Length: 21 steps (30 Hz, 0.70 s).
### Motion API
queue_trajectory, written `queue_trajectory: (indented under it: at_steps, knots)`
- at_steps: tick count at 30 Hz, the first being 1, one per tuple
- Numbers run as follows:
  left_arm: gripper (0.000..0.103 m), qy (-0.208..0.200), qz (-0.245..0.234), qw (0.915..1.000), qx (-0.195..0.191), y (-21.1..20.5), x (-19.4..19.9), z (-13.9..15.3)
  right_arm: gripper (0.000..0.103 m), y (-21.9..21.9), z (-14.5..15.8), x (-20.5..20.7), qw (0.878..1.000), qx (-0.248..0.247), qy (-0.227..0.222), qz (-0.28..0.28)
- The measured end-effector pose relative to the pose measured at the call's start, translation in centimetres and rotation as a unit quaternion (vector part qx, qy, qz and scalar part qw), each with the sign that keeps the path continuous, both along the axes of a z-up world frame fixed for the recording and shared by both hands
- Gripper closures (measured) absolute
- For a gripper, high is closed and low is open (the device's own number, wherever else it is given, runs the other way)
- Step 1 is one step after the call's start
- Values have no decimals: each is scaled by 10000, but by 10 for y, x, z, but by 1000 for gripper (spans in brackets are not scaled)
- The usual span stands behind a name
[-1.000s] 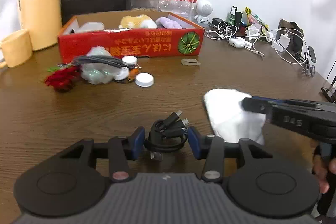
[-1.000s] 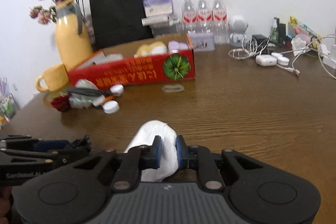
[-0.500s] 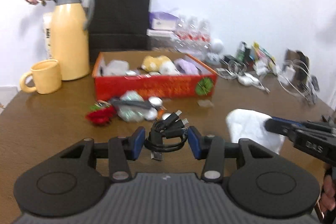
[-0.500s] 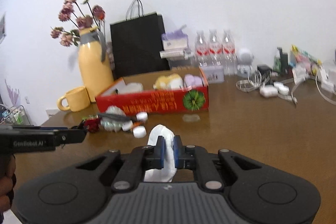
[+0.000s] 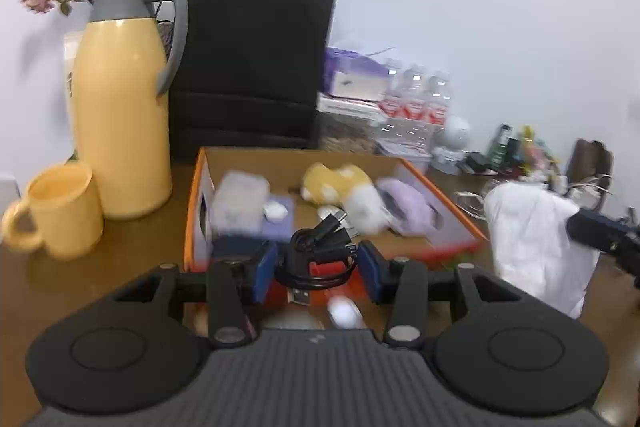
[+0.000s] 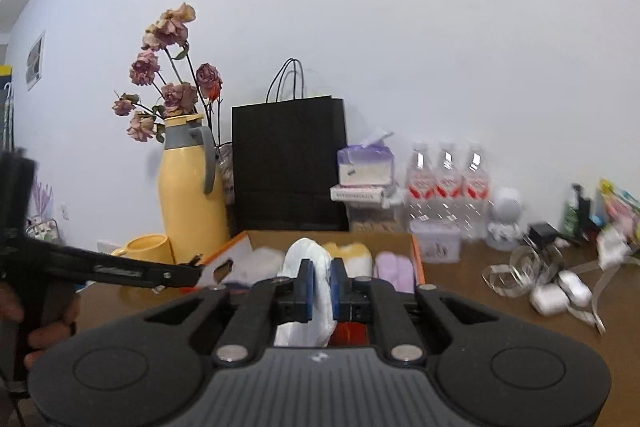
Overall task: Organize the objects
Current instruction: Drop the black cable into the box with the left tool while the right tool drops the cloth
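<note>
My left gripper (image 5: 318,265) is shut on a coiled black USB cable (image 5: 320,251) and holds it in the air at the near edge of the open red-orange cardboard box (image 5: 448,199). My right gripper (image 6: 320,287) is shut on a white plastic bag (image 6: 308,259), which hangs from it in front of the same box (image 6: 416,255); the bag also shows at the right of the left wrist view (image 5: 536,231). The box holds a yellow plush (image 5: 336,181), a lilac item (image 5: 408,203) and a clear case (image 5: 240,201).
A yellow thermos (image 5: 120,115) with dried roses and a yellow mug (image 5: 60,207) stand left of the box. A black paper bag (image 5: 252,67), tissue packs, water bottles (image 6: 448,183), a small white robot figure, chargers and cables (image 6: 556,291) line the back and right.
Both grippers have risen and moved forward toward the box, carrying the cable and the bag. The box now lies just under and ahead of them; the small items in front of it have dropped from sight.
</note>
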<state>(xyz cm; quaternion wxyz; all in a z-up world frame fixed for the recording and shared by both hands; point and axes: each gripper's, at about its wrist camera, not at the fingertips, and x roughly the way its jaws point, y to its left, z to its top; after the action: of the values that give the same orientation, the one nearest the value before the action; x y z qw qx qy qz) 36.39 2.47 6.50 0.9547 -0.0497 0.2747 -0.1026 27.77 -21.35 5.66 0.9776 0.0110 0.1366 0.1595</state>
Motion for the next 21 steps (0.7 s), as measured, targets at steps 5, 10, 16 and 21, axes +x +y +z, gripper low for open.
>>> queue_trajectory:
  at_steps: [5, 10, 16, 21]
  knots:
    - [57, 391, 23, 9989, 258, 3, 100, -11, 95, 24, 6, 127, 9972, 363, 582, 311]
    - [50, 448, 135, 9989, 92, 10, 141, -41, 95, 75, -29, 241, 9902, 24, 1378, 232]
    - [30, 112, 94, 9996, 259, 20, 137, -28, 85, 88, -78, 289, 9797, -5, 2002, -30]
    - [19, -274, 531, 9982, -68, 35, 107, 13, 62, 60, -57, 254, 9874, 504, 1470, -306]
